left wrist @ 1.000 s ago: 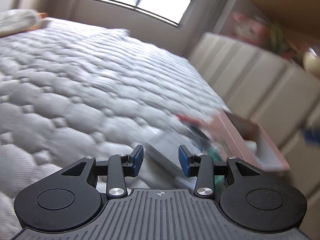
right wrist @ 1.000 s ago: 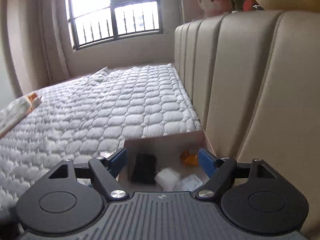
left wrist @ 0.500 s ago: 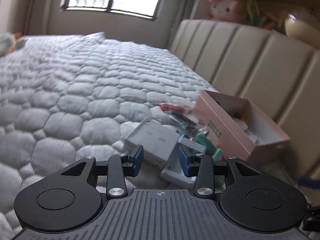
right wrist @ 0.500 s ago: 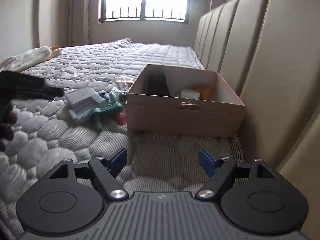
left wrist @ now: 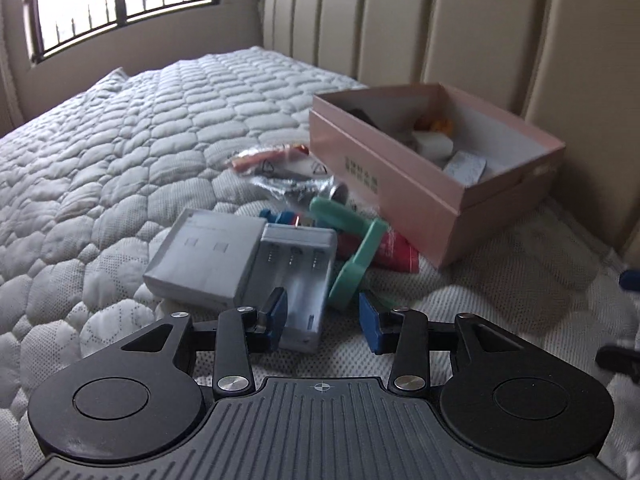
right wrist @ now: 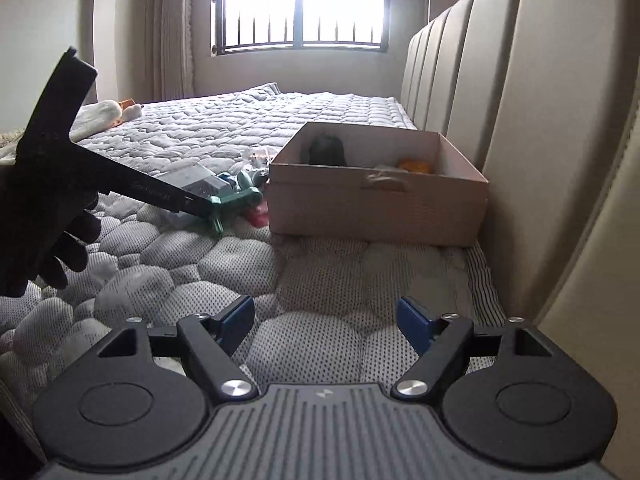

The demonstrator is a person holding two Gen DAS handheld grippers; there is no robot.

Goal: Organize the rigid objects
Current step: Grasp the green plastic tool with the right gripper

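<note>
Left tool point(left wrist: 322, 322) spread, empty, over the grey battery charger point(left wrist: 298, 276) on the bed point(left wrist: 100, 152). Right tool point(right wrist: 326, 320) spread, idle. Pink box point(left wrist: 404, 184) stands near. Straddle the charger's narrow sides, probably clear of the teal piece point(left wrist: 352, 252), then pinch.

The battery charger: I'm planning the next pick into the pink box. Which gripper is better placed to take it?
Left. The left gripper hangs open right over the battery charger; the right gripper faces bare mattress, short of the pink box.
</note>
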